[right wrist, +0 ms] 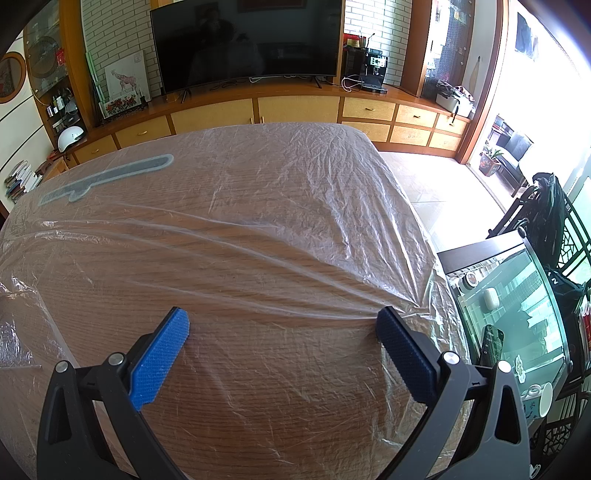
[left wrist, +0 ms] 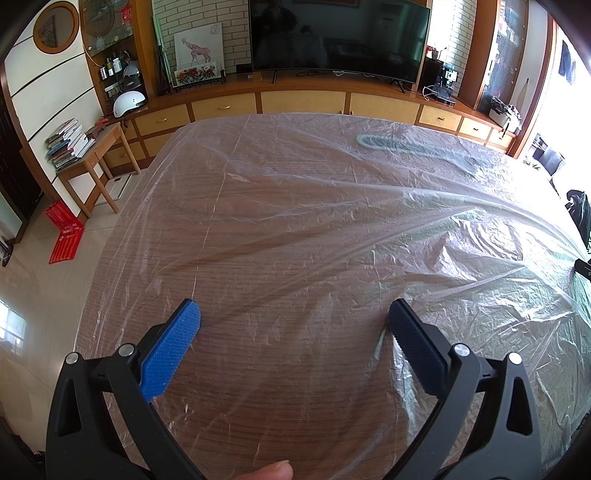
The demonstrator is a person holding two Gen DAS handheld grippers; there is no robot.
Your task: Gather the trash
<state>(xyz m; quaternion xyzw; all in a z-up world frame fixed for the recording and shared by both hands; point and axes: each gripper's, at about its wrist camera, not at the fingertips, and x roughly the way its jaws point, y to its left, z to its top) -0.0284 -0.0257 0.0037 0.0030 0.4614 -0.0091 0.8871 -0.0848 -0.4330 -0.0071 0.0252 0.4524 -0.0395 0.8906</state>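
Observation:
A thin clear plastic sheet (left wrist: 369, 206) lies wrinkled over the whole wooden table (left wrist: 258, 387); it also shows in the right wrist view (right wrist: 295, 206). My left gripper (left wrist: 293, 314) is open and empty, its blue fingers low over the sheet near the table's near left part. My right gripper (right wrist: 282, 319) is open and empty over the near right part; creases in the sheet run to its right fingertip (right wrist: 384, 319). A grey-blue printed strip (left wrist: 402, 146) shows under the sheet at the far side, also in the right wrist view (right wrist: 110, 177).
A TV (left wrist: 340, 33) stands on a long wooden cabinet (left wrist: 303, 101) behind the table. A small side table with books (left wrist: 70, 144) and a red bag (left wrist: 64, 230) stand left. A glass-topped stand (right wrist: 517, 314) with small items sits right of the table.

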